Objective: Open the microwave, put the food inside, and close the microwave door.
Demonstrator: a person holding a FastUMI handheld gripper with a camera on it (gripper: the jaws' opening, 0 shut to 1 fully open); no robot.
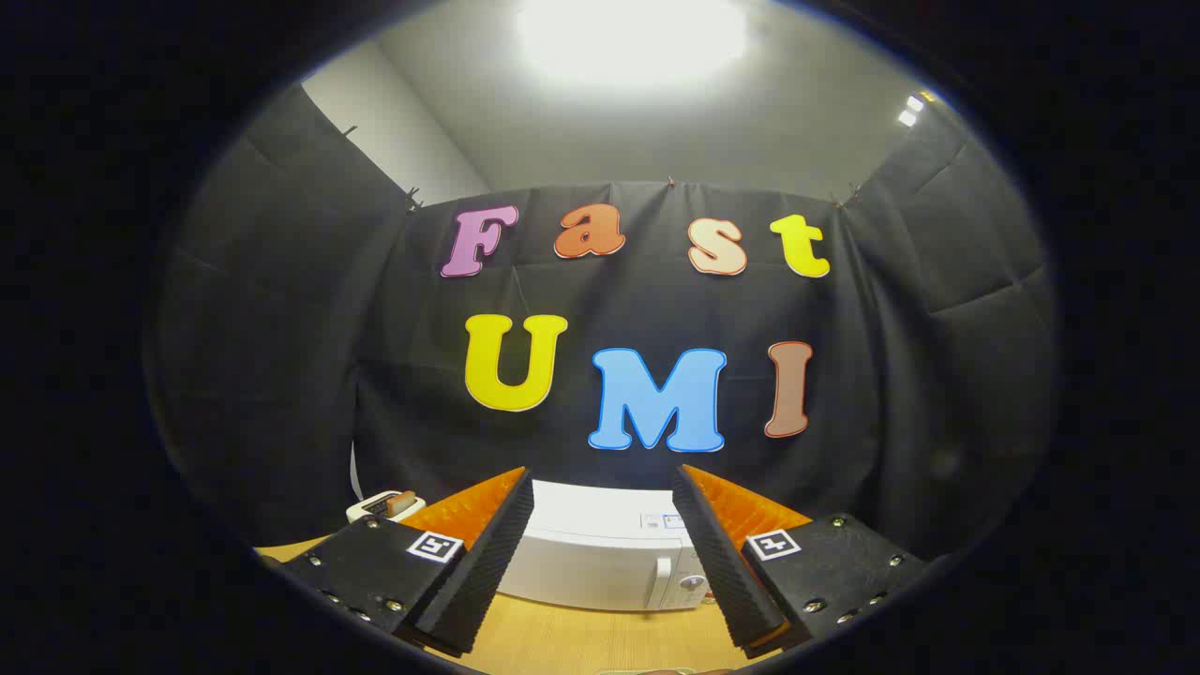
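the tongs [605, 562] are spread wide and hold nothing, hanging above the worktop [600, 637] with their fingers aimed at the microwave [600, 553], which sits between and beyond the fingertips. its door looks closed, with the handle [664, 579] upright near its right side, next to a knob [692, 582]. holding the tongs open and centred on the box reads as a lining-up for the handle, so the opening step seems not yet begun. off to the left of the microwave, past the left finger, a small pale appliance like a toaster [384, 506] stands with something brown, perhaps the food [405, 503], poking out of it; too small to be sure. nothing lies on the bare wood between the tongs and the door, so the way to the handle looks free.
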